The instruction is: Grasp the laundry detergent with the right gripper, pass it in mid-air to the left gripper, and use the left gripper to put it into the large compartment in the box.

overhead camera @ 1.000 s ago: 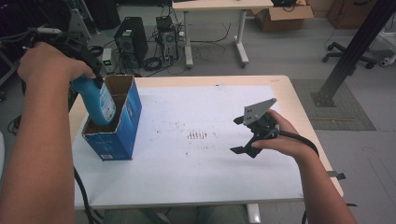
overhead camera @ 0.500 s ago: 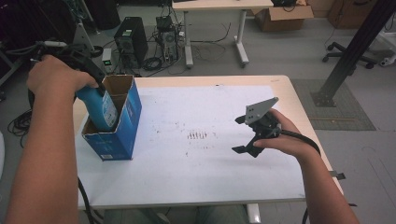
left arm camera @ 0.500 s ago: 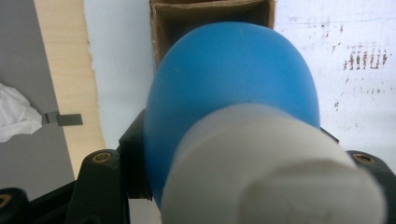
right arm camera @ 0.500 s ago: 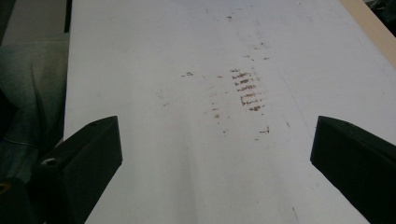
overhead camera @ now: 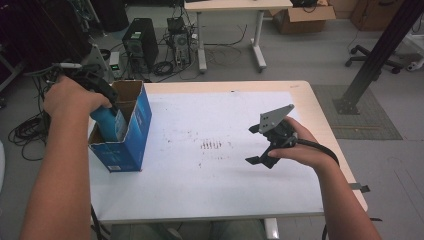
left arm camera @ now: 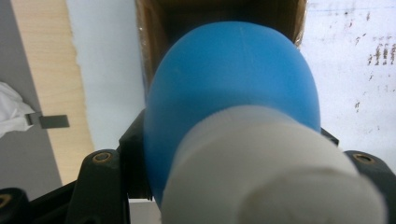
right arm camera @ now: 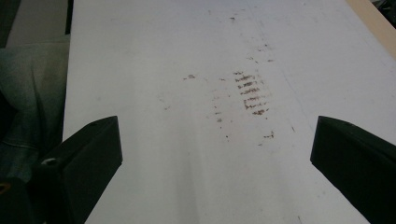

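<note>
My left gripper (overhead camera: 106, 111) is shut on a blue bottle (overhead camera: 109, 126) with a white cap (left arm camera: 271, 168). The bottle hangs partly inside an open blue cardboard box (overhead camera: 131, 140) at the table's left edge. In the left gripper view the bottle (left arm camera: 233, 88) sits between the black jaws of the left gripper (left arm camera: 233, 154), with the box's brown inner wall (left arm camera: 154, 56) beyond it. My right gripper (overhead camera: 254, 145) hovers over the right half of the white tabletop (overhead camera: 215, 185). In its own view the right gripper (right arm camera: 215, 154) stands open, with nothing between its jaws.
Brown smudges (overhead camera: 212, 145) mark the table's middle, and the smudges (right arm camera: 250, 93) lie ahead of the right jaws. Behind the table on the floor are a computer tower (overhead camera: 140, 42), cables, another desk (overhead camera: 235, 5) and a cardboard box (overhead camera: 302, 15). A black post (overhead camera: 380, 55) rises at right.
My left hand has come down, sinking the blue bottle deeper into the blue box. The right gripper has stayed where it was.
</note>
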The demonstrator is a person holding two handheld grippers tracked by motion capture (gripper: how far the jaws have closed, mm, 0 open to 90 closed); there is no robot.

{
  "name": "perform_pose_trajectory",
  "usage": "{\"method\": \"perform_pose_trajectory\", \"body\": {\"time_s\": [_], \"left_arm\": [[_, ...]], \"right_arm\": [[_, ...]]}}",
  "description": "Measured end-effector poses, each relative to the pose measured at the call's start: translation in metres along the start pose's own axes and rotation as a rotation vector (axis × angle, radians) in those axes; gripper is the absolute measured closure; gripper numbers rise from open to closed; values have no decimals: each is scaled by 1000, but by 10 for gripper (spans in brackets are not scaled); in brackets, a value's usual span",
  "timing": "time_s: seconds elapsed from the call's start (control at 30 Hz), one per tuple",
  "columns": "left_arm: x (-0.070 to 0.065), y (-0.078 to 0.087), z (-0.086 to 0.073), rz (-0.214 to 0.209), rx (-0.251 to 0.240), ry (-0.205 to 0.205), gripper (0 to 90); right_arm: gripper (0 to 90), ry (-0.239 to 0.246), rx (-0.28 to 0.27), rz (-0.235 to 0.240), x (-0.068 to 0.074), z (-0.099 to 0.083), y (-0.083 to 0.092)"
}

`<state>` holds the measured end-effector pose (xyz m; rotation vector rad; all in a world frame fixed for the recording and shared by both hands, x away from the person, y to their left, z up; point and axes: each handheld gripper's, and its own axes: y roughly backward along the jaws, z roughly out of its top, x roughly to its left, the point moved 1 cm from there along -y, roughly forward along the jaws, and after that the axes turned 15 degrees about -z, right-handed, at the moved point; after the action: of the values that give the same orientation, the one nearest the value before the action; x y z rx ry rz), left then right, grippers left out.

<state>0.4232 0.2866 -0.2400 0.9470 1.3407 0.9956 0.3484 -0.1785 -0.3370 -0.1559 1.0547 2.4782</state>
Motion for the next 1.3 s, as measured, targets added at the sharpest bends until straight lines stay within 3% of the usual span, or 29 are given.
{"method": "perform_pose_trajectory", "body": {"time_s": [0.53, 1.3], "left_arm": [[10, -43, 4, 6, 24, 4, 382], [21, -69, 4, 5, 60, 10, 381]], "right_arm": [[23, -18, -27, 22, -1, -4, -4], [23, -18, -27, 22, 0, -8, -7]]}}
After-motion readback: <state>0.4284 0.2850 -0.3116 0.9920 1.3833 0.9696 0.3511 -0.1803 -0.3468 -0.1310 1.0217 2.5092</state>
